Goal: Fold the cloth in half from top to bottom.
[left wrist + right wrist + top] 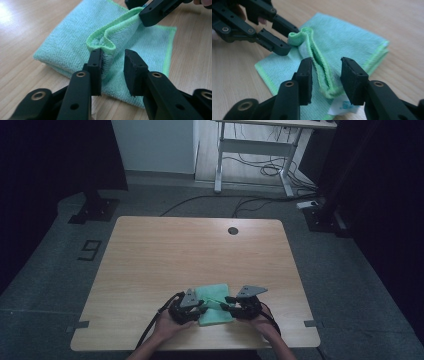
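Note:
A folded teal microfibre cloth (214, 295) with a green hem lies near the table's front edge, between both hands. A pinched-up ridge of the cloth (117, 37) runs from one gripper to the other. My left gripper (113, 56) is open, and the ridge's end stands between its jaws, leaning on the left pad. My right gripper (327, 62) is open too, its jaws astride the other end of the ridge (324, 72) without pressing it. From above, the left gripper (204, 306) and right gripper (227, 304) face each other over the cloth. A white label (342, 106) shows at the cloth's near edge.
The wooden table (165, 255) is bare beyond the cloth, with a round cable hole (233, 230) at the back. Past it stand a white desk frame (255, 150), loose floor cables (260, 170) and dark stand bases (95, 209) on both sides.

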A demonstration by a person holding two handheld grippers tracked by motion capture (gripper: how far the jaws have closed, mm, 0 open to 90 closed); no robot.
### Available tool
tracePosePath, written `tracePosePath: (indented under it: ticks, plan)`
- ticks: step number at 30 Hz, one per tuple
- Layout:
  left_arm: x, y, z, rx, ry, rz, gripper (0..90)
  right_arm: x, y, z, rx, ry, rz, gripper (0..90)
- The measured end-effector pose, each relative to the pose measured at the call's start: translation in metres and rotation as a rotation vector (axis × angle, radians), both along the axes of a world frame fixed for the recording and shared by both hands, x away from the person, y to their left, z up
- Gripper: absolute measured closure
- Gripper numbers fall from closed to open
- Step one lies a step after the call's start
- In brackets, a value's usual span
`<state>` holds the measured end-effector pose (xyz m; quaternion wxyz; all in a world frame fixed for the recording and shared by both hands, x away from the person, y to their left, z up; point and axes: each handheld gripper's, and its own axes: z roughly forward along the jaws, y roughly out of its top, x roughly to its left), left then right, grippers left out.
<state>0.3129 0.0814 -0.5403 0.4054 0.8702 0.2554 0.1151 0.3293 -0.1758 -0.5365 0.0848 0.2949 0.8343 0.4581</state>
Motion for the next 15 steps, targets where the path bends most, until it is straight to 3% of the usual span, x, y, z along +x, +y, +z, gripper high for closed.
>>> tracePosePath:
  ticks: [5,11,15]
  plan:
    - [0.003,-0.002,-0.002,0.039,-0.019,0.010,70.1,-0.001,0.007,-0.005,-0.022,0.009,0.019,68.4]
    - [0.022,-0.002,-0.002,0.045,-0.008,0.035,72.1,0.009,0.007,-0.008,-0.019,0.042,-0.033,77.9]
    - [0.039,-0.002,0.000,0.053,0.007,0.058,77.2,0.019,0.011,-0.009,-0.013,0.040,-0.075,81.0]
